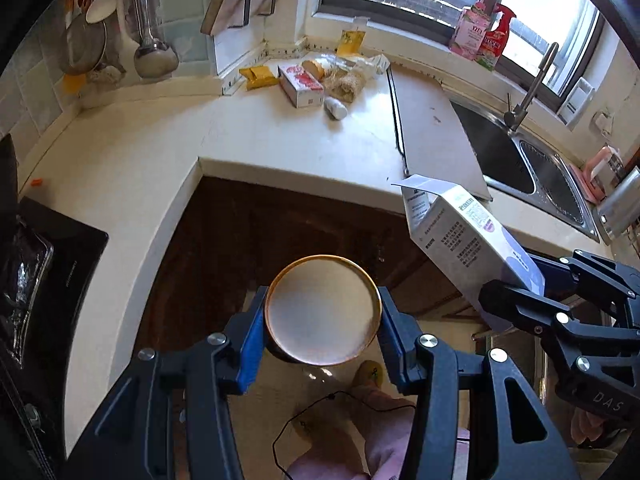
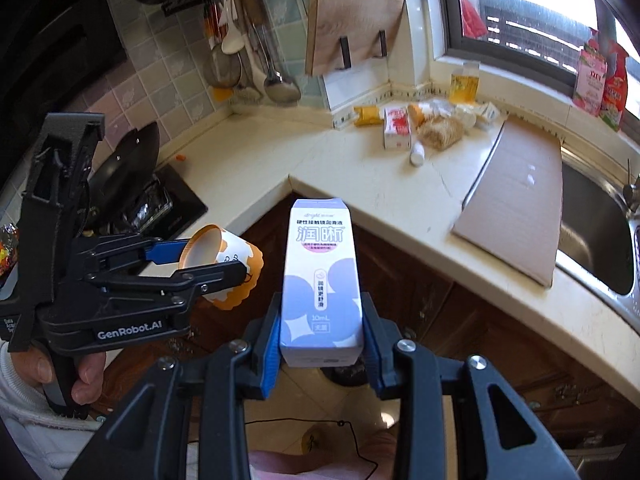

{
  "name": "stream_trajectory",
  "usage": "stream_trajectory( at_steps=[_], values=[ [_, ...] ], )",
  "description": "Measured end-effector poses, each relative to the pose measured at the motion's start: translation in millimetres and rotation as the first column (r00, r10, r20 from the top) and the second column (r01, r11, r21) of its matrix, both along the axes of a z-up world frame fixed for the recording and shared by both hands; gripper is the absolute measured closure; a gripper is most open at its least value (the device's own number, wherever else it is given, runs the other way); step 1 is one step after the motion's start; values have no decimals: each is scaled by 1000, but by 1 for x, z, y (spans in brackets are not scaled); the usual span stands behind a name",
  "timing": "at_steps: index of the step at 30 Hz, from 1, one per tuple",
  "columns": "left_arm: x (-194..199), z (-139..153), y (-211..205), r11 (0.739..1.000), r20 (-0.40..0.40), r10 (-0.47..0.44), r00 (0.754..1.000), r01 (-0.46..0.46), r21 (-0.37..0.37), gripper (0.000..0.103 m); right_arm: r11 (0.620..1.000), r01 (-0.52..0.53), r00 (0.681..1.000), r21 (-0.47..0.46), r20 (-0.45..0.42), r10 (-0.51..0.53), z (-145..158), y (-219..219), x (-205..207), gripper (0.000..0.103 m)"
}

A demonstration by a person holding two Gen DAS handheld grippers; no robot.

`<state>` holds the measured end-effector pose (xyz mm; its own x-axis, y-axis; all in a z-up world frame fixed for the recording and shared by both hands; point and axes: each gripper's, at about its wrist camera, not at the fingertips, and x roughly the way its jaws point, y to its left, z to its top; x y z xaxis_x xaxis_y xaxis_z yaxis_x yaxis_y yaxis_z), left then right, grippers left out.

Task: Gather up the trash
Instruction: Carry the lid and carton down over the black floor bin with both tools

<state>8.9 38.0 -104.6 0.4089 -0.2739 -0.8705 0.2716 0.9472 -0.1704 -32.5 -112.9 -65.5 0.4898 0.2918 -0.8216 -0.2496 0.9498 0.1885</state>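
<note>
My left gripper (image 1: 322,328) is shut on an orange-rimmed paper cup (image 1: 323,310), whose white inside faces the left wrist camera. In the right wrist view that same cup (image 2: 224,264) hangs tilted at the left, pinched in the left gripper (image 2: 218,258). My right gripper (image 2: 322,336) is shut on a white and lilac carton (image 2: 320,276), held upright; the carton (image 1: 464,248) shows at the right of the left wrist view with its flap open. Both are held in front of the dark cabinet, off the counter edge. More trash (image 1: 316,76) lies in the counter's far corner.
The cream L-shaped counter (image 2: 376,196) carries a cardboard sheet (image 2: 516,196) beside the steel sink (image 2: 592,228). A black hob (image 2: 176,204) with a pan is at the left. Utensils and a cutting board hang on the wall. A hand (image 2: 88,376) grips the left tool.
</note>
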Motion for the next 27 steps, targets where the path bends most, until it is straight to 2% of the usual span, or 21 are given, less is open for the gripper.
stream_trajectory(
  at_steps=[7,10,14,27],
  values=[
    [2,-69,-6,1000,-167,24,986,-21,19,54,1000,9,992,10,-126,-7,-45,-9,-2,68],
    [7,-99,-8,998,-211,39,977,-27,63,54,999,16,985,30,-172,-11,-67,-12,2,68],
    [13,-128,-10,995,-244,58,968,-36,93,54,999,12,974,36,-226,-4,-97,-13,12,68],
    [50,-204,-15,992,-278,90,956,-61,113,54,999,-16,930,29,-366,26,-177,-13,46,68]
  ],
)
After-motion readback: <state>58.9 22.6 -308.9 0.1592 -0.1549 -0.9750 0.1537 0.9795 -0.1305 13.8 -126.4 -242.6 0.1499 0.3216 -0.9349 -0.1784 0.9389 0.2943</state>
